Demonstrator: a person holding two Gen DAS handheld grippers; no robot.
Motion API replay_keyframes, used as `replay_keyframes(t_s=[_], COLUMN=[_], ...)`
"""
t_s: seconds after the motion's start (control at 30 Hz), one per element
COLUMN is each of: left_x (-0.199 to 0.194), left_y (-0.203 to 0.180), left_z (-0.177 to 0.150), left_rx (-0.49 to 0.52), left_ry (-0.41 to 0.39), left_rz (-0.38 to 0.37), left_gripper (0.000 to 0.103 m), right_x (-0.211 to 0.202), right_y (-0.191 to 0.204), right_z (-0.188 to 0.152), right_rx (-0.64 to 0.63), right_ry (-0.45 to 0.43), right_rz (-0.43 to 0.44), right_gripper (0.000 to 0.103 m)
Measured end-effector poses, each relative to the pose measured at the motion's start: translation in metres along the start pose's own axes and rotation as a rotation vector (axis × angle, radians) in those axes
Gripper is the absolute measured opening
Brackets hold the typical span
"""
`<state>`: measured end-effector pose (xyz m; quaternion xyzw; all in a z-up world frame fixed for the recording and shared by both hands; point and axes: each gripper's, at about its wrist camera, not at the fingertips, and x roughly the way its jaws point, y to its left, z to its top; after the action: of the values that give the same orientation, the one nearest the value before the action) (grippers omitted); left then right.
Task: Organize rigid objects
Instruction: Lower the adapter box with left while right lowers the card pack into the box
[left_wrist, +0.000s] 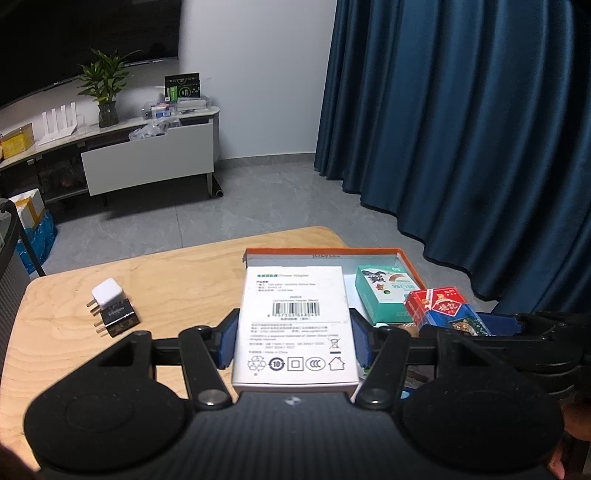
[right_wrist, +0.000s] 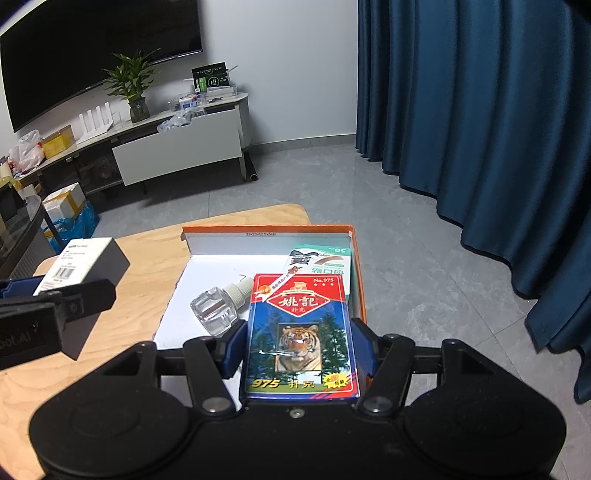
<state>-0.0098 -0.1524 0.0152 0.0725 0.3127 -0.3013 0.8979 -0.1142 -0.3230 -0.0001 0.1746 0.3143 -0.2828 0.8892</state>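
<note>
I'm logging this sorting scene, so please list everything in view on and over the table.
Power adapter box: 1, white, held over table.
Card pack: 1, blue-red, tiger picture, held over tray.
Tray: 1, orange rim, white inside, on table.
Green box: 1, in tray's right side.
Glass bottle: 1, clear, lying in tray.
Plugs: 2, white and black, touching, table's left.
Table: 1, light wood.
Left gripper: shut.
Right gripper: shut.

Left tongs (left_wrist: 294, 339) and right tongs (right_wrist: 300, 349) are both clamped, side by side.
</note>
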Motion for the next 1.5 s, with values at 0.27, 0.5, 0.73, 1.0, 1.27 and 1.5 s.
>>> replay_keyframes(t_s=[0.27, 0.5, 0.73, 1.0, 1.27, 1.5], left_x=[0.007, 0.015, 0.019, 0.021, 0.023, 0.021], left_y=[0.001, -0.001, -0.002, -0.005, -0.006, -0.006], left_z=[-0.001, -0.003, -0.004, -0.005, -0.005, -0.005], left_rx=[-0.008, -0.015, -0.017, -0.022, -0.028, -0.034], left_ry=[0.020, 0.041, 0.050, 0.057, 0.060, 0.058], left_rz=[-0.005, -0.006, -0.006, -0.009, -0.009, -0.011], left_gripper=[0.060, 0.060, 0.060, 0.060, 0.060, 0.060], right_x=[0.013, 0.023, 0.031, 0.034, 0.036, 0.035], right_y=[-0.001, -0.004, -0.003, -0.002, 0.000, 0.004], right_z=[-0.001, 0.002, 0.004, 0.005, 0.005, 0.008], right_rx=[0.002, 0.004, -0.001, -0.011, -0.022, -0.029], right_ry=[0.026, 0.047, 0.058, 0.065, 0.069, 0.067], right_rz=[0.001, 0.000, -0.003, 0.002, 0.004, 0.002], right_gripper=[0.071, 0.071, 0.071, 0.071, 0.071, 0.071])
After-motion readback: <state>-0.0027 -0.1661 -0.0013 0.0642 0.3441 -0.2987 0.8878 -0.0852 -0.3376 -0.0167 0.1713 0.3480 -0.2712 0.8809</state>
